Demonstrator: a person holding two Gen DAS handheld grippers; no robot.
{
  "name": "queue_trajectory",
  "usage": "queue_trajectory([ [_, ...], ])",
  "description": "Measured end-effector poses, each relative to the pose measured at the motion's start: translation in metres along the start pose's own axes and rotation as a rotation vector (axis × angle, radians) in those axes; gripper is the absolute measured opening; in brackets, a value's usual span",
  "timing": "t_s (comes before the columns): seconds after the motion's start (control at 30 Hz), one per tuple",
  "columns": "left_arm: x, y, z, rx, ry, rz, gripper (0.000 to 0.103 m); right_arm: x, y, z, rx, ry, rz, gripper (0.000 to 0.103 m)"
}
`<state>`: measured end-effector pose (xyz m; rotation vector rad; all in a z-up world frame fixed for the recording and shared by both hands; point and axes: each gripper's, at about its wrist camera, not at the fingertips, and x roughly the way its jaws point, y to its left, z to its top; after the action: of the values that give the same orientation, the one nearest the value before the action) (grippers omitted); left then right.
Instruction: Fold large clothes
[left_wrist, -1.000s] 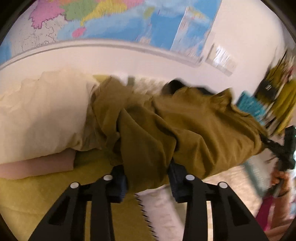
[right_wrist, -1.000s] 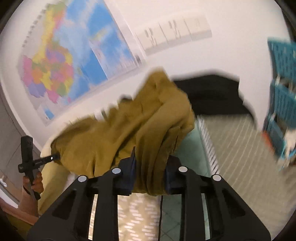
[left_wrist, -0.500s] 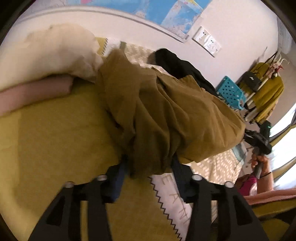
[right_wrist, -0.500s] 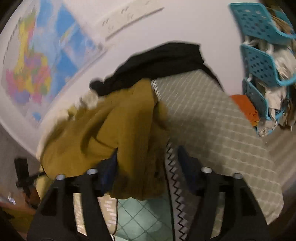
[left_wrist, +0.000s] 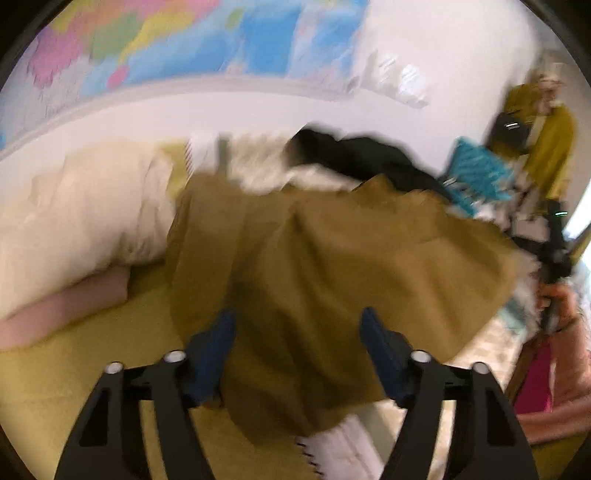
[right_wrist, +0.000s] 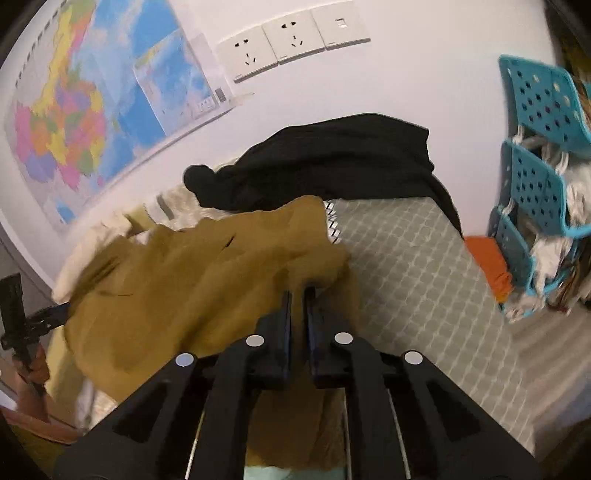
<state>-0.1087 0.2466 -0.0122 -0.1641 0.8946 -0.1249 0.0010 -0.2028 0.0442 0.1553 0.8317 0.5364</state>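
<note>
A big mustard-brown garment (left_wrist: 332, 266) was spread in a rumpled heap across the bed (left_wrist: 74, 369), between the two grippers. In the left wrist view, which was blurred, the left gripper (left_wrist: 297, 332) was seen low in the picture, and its jaws were set wide apart. They had just been opening. A fold of the brown cloth hung down between the two blue pads (left_wrist: 216, 347), but the pads were not pressed on it.

In the right wrist view, the right gripper (right_wrist: 297, 295) was seen with its jaws almost shut, with only a thin gap left. They had just been closing. The tips were pushed into a fold at the near edge of the garment (right_wrist: 207, 295). Whether any cloth was pinched there could not be told.

A black garment (right_wrist: 332, 162) was lying behind the brown one, against the wall. A pale pillow (left_wrist: 81, 214) was seen at the head of the bed, with a pink pillow (left_wrist: 62, 306) under it. A coloured map (right_wrist: 85, 110) and white wall sockets (right_wrist: 291, 40) were fixed on the wall. Blue plastic baskets (right_wrist: 535, 155) were stacked beside the bed, and an orange cloth (right_wrist: 487, 266) was lying next to them.
</note>
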Motion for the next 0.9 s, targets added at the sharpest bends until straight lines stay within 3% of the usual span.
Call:
queue_trajectory([
  [0.07, 0.012, 0.019, 0.002, -0.078, 0.031, -0.001, 0.054, -0.003, -0.009, 0.008, 0.062, -0.029, 0.036, 0.007],
  [0.13, 0.012, 0.026, 0.003, -0.097, 0.028, 0.001, 0.052, -0.006, -0.013, 0.012, 0.05, -0.059, -0.009, 0.007],
  [0.2, 0.012, 0.025, 0.002, -0.092, 0.033, 0.008, 0.052, 0.011, -0.013, 0.006, 0.048, 0.026, -0.024, 0.013],
  [0.27, 0.009, 0.017, 0.001, -0.053, 0.032, 0.045, 0.052, 0.023, -0.016, 0.001, 0.045, 0.111, -0.08, 0.044],
  [0.3, 0.005, 0.013, 0.001, -0.032, 0.029, 0.066, 0.053, 0.017, -0.018, 0.0, 0.054, 0.088, -0.105, 0.051],
  [0.33, 0.003, 0.01, 0.003, -0.025, 0.025, 0.071, 0.058, 0.006, -0.019, 0.002, 0.066, 0.055, -0.102, 0.066],
  [0.43, -0.01, 0.004, 0.01, -0.004, -0.017, 0.047, 0.066, -0.025, -0.01, 0.007, 0.06, -0.056, -0.14, 0.08],
  [0.5, -0.013, -0.001, 0.016, 0.014, -0.035, 0.032, 0.069, -0.041, 0.011, 0.016, 0.011, -0.115, -0.142, 0.08],
  [0.57, -0.013, -0.008, 0.024, 0.031, -0.039, -0.011, 0.074, -0.038, 0.033, 0.024, -0.068, -0.093, -0.089, 0.08],
  [0.7, 0.01, -0.021, 0.035, 0.06, 0.021, -0.023, 0.074, 0.006, 0.081, 0.024, -0.196, 0.061, 0.051, 0.078],
  [0.8, 0.032, -0.028, 0.037, 0.074, 0.087, -0.032, 0.074, 0.048, 0.108, 0.018, -0.266, 0.174, 0.072, 0.075],
  [0.83, 0.036, -0.029, 0.036, 0.081, 0.096, -0.023, 0.073, 0.065, 0.113, 0.016, -0.277, 0.221, 0.087, 0.065],
  [0.87, 0.041, -0.03, 0.036, 0.088, 0.105, -0.013, 0.069, 0.075, 0.117, 0.015, -0.284, 0.244, 0.084, 0.044],
  [0.9, 0.046, -0.03, 0.035, 0.09, 0.111, 0.002, 0.065, 0.084, 0.12, 0.014, -0.304, 0.253, 0.057, 0.036],
])
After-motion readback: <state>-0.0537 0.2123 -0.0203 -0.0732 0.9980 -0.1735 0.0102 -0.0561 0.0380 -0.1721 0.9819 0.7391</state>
